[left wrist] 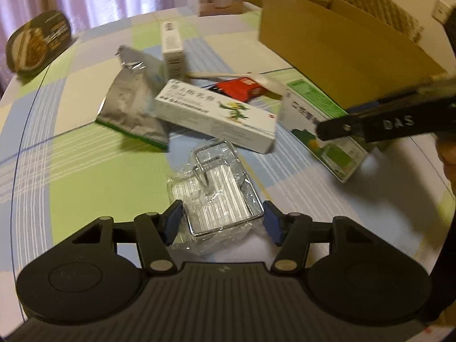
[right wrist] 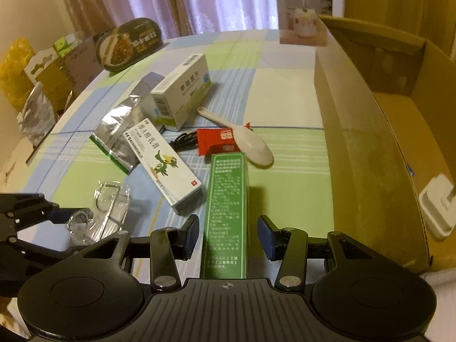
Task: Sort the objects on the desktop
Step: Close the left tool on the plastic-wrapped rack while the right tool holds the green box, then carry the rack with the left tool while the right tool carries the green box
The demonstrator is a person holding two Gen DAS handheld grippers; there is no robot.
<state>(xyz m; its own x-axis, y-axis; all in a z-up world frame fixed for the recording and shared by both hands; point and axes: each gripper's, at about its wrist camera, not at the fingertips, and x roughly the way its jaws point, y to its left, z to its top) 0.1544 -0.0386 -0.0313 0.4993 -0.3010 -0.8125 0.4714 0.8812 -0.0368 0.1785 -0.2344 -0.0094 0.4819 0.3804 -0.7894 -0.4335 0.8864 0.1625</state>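
While both tools hang low over the checked desk [right wrist: 290, 97], each one has a thing between its fingers. The right tool [right wrist: 228, 235] is spread wide around a long green box [right wrist: 226, 213]. This box points straight away from the tool, toward a white spoon [right wrist: 250, 142], and its near end is hidden under the tool. The fingers stand a little apart from its sides.

The left tool [left wrist: 222, 222] is also spread wide, around a clear plastic packet [left wrist: 216, 193] with a shiny wire frame. What is inside the packet is hard to make out.

A white box with a green cartoon [right wrist: 168, 165] lies slanted just left of the green box. A red packet [right wrist: 216, 141] lies beside the spoon. On the right stands a big cardboard box [right wrist: 370, 142], open on top, with a white thing [right wrist: 437, 208] inside, partly cut off.
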